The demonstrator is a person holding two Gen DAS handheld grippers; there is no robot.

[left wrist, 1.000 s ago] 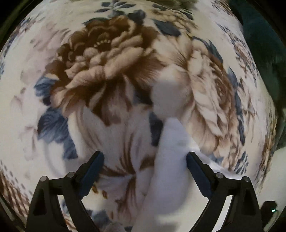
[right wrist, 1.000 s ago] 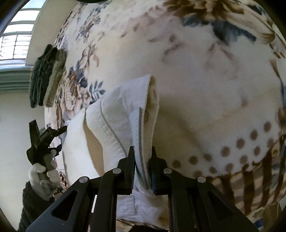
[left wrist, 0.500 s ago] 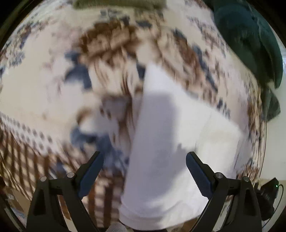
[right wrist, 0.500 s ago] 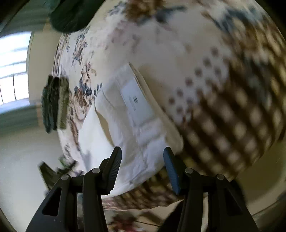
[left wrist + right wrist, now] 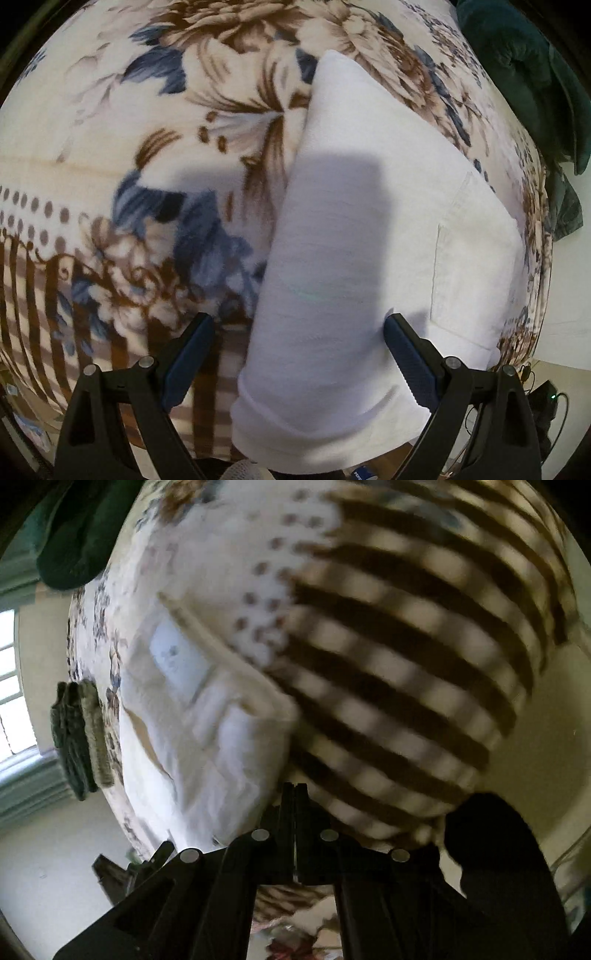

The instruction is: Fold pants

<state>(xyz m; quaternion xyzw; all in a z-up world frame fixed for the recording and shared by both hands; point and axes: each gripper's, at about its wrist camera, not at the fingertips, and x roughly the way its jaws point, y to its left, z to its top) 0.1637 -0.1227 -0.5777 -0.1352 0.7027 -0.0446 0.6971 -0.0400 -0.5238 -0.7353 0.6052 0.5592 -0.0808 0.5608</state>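
Note:
The white pants (image 5: 369, 240) lie folded on the floral blanket (image 5: 147, 129), with a back pocket showing at their right end. My left gripper (image 5: 297, 339) is open and empty, held above the near end of the pants. In the right wrist view the pants (image 5: 192, 716) lie at the left, with a white label showing. My right gripper (image 5: 294, 794) is shut with nothing between its fingers, off the pants' near edge.
A dark green garment (image 5: 524, 74) lies at the blanket's far right. Folded green and olive clothes (image 5: 79, 738) sit on the far side of the bed, near a window. The blanket's brown striped border (image 5: 406, 664) hangs over the bed's edge.
My right gripper let go of the pants' waistband, drew back and closed empty. My left gripper pulled back from the blanket, so the whole folded pants show.

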